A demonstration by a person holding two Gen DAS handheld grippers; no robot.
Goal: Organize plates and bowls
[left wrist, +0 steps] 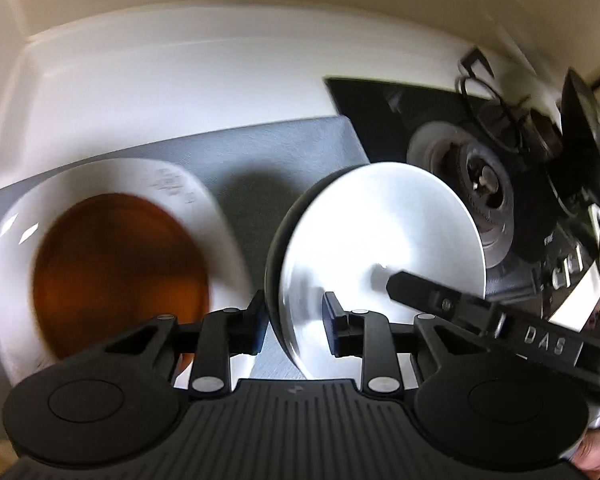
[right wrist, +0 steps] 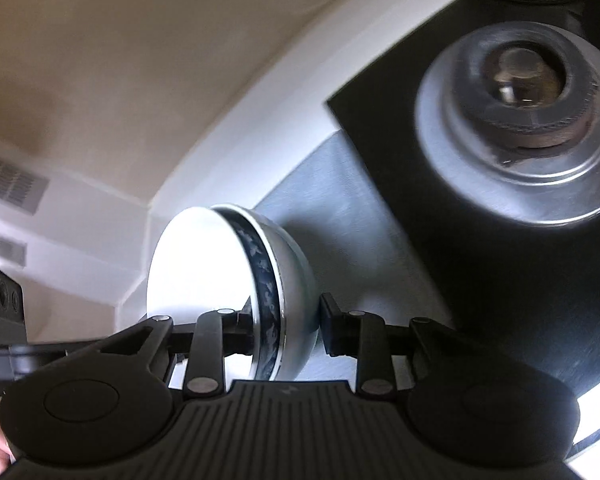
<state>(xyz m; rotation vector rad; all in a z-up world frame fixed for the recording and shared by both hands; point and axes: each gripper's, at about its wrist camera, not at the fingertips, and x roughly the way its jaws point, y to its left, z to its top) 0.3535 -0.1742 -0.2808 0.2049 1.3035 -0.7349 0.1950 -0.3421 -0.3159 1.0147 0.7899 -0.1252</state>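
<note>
The black hob (right wrist: 420, 240) with its steel burner (right wrist: 520, 120) filled the far right, and beside it the grey mat (left wrist: 280, 152) lay on the white counter. On that mat sat a wide white plate (left wrist: 12, 280), flat, with an amber-brown dish (left wrist: 120, 272) nested in its well. Blur kept me from telling whether that dish was glass or glazed, and I saw no food in either.

The bowl (right wrist: 292, 280) I was carrying hung tipped on its side above the mat, near the hob's edge, white and empty inside, with a dark blue patterned band under the rim. I judged it to be glazed ceramic: stiff, fairly weighty, slick under the pads, and likely to chip if it knocked the plate or the burner. The rim was the only sensible hold, one finger inside and one outside the wall.

My right gripper (right wrist: 286, 320) had it just so, jaws clamped across the wall, the inner pad on the white face and the outer pad against the curved belly. My left gripper (left wrist: 295, 320) straddled the rim at another spot, but I could not tell whether its jaws were pressing or merely standing around the wall.
</note>
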